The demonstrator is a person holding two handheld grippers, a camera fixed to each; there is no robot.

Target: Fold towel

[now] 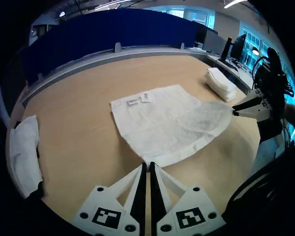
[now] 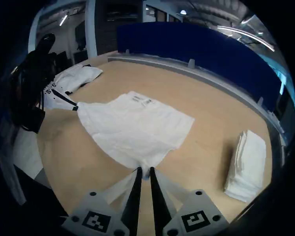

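Observation:
A white towel (image 1: 167,122) lies spread on the wooden table (image 1: 76,126), with two small labels near its far edge. In the left gripper view, my left gripper (image 1: 147,164) is shut on the towel's near corner. Farther right, the right gripper (image 1: 234,112) pinches another corner, held a little above the table. In the right gripper view, the same towel (image 2: 135,126) stretches away from my right gripper (image 2: 144,171), which is shut on its near corner. The left gripper (image 2: 74,107) grips the far left corner there, with a dark sleeve behind it.
A stack of folded white towels (image 1: 221,83) (image 2: 247,165) sits near one table edge. A loose white towel (image 1: 25,153) (image 2: 74,76) lies at the opposite end. A blue partition (image 1: 108,31) (image 2: 206,51) runs along the table's far side, and monitors (image 1: 236,47) stand beyond.

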